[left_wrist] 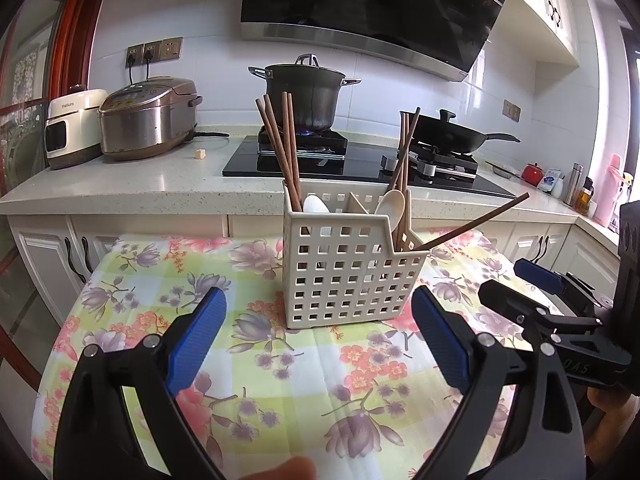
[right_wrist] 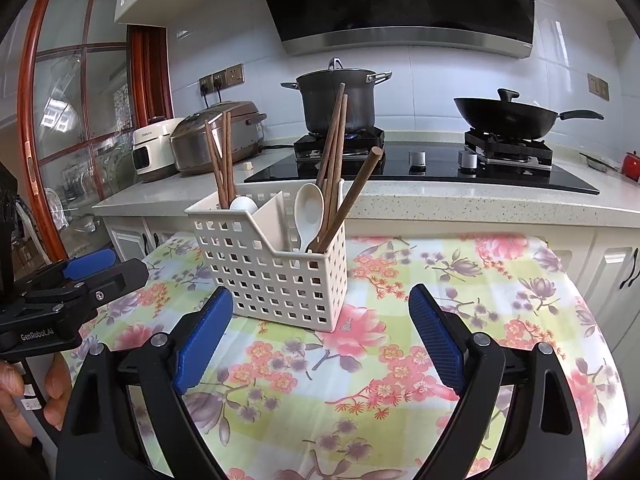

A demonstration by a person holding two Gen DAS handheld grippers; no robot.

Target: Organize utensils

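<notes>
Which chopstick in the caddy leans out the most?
The single chopstick in the caddy's lower right compartment: it slants far out over the rim, while the other chopsticks stand nearly upright.

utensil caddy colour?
Off-white, with a square-hole grid; the utensil caddy shows best in the right wrist view.

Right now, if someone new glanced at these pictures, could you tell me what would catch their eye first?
Probably the white perforated utensil caddy standing upright on the floral tablecloth, with brown chopsticks and a pale spoon sticking out. Next, the open left gripper and right gripper, both empty, flanking it in front. Behind, a dark pot sits over a lit burner.
</notes>
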